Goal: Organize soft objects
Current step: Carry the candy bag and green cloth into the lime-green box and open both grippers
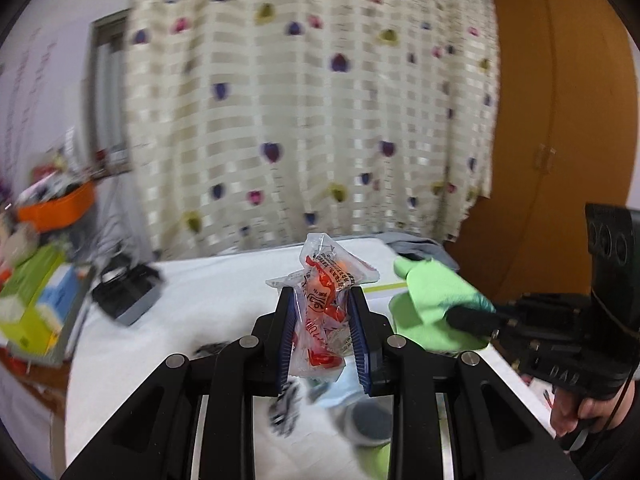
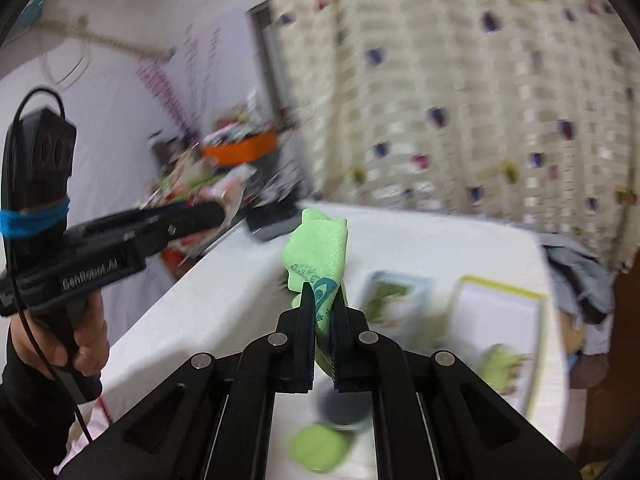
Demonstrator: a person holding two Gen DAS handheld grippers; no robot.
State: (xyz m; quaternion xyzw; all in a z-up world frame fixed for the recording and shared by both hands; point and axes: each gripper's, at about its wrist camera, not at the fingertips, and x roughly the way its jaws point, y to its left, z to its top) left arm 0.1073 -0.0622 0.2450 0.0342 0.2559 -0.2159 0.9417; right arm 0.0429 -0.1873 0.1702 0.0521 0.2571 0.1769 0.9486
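The bag, a clear crinkly packet of red-and-orange wrapped sweets, is up off the surface, pinched at its middle by the left gripper; its fingers are narrowed onto the film, the top of the bag sticking up above them and the bottom hanging below. It looks light and limp, slippery on the outside; I judge the loose contents can shift, so a hold across the bunched middle or the sealed top seam is safer than a corner. Red print runs over the wrappers, too small and creased to read.

The cloth, a light green microfibre square with a teal printed mark, is also lifted clear of the surface, caught by the right gripper; its fingers are nearly closed on a fold of it, the rest flopping upward and to the left. It should be very light, soft and not fragile; any gathered fold will do, though a thin single layer could slip out. Its print is not legible.

On the side of the left gripper's handle, seen from the right wrist, white letters read roughly "GenRobot.AI".

Below on the white surface lie a green ball, a dark round thing, blurred, and a flat green-edged box; farther off, a black box.
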